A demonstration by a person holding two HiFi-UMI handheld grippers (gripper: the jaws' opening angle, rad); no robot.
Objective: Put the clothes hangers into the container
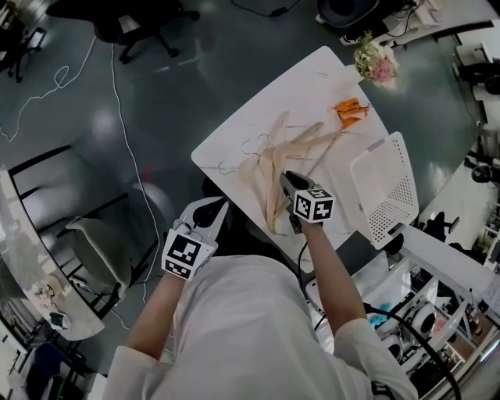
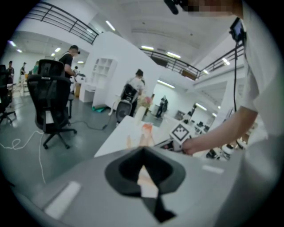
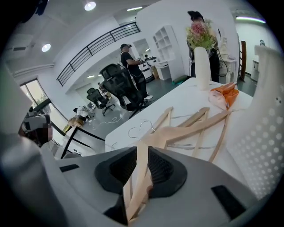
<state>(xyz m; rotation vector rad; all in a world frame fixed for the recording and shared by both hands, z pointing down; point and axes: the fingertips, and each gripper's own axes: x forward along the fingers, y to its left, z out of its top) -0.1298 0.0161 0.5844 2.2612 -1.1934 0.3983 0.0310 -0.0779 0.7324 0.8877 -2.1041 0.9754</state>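
Several pale wooden hangers lie in a loose pile on the white table. The white perforated container stands at the table's right edge. My right gripper reaches over the near end of the pile. In the right gripper view the hangers run back between my right gripper's jaws, which stand slightly parted around two thin arms without pressing them. My left gripper hangs off the table's near left corner; in its own view the left gripper looks shut and empty.
An orange packet and a vase of flowers sit at the table's far end. A black office chair and cables are on the floor. Cluttered desks stand on the right. People stand in the background.
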